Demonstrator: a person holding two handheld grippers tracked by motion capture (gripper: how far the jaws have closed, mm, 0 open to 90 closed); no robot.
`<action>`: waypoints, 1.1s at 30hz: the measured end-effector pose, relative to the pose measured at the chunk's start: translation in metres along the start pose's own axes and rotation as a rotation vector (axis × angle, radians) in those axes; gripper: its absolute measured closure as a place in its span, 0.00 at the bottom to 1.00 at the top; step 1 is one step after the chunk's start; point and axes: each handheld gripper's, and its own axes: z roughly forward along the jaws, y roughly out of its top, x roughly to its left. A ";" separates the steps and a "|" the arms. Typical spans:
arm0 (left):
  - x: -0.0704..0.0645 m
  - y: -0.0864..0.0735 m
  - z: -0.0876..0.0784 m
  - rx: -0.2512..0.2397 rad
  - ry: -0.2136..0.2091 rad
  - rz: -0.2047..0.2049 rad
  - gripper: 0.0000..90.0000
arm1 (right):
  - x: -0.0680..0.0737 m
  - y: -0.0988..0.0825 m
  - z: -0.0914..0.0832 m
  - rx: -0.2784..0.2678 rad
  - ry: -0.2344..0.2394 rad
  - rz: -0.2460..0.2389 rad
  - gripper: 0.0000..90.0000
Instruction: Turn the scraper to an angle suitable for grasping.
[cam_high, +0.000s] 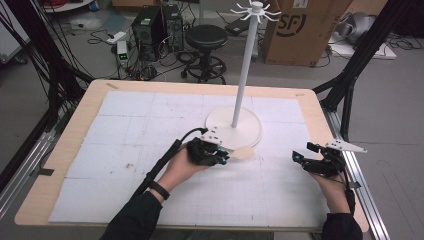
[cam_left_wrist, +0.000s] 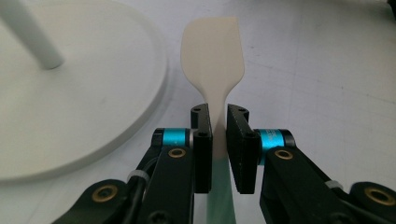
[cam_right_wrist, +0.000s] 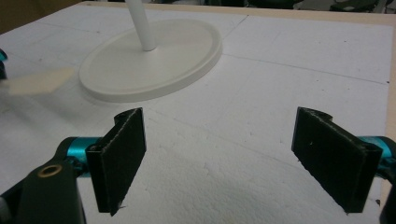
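A spatula (cam_left_wrist: 213, 56) with a cream blade and a pale green handle lies between the jaws of my left gripper (cam_left_wrist: 219, 114), which is shut on its narrow neck. In the high view the left gripper (cam_high: 223, 158) sits at the table's middle, and the spatula's blade (cam_high: 243, 152) points right, just in front of the stand's base. My right gripper (cam_high: 298, 152) hovers near the right edge, open, with nothing between its fingers (cam_right_wrist: 119, 158). In the right gripper view the blade (cam_right_wrist: 37, 81) shows at the far left.
A white stand with a round base (cam_high: 250, 131), a tall pole (cam_high: 245, 65) and hooks on top (cam_high: 256, 10) rises at the table's centre back. A white gridded mat (cam_high: 125, 130) covers the wooden table. The table's right edge (cam_high: 350, 190) is close to the right hand.
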 end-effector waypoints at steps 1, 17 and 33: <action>-0.001 0.003 0.008 0.016 -0.006 0.015 0.90 | 0.000 0.000 0.000 -0.002 0.000 -0.002 0.19; -0.021 0.021 0.088 0.056 -0.115 0.081 0.89 | -0.002 -0.002 -0.004 0.001 -0.003 0.004 0.19; -0.001 -0.009 -0.028 -0.175 0.070 0.004 0.29 | 0.000 -0.003 -0.003 0.011 0.004 -0.001 0.19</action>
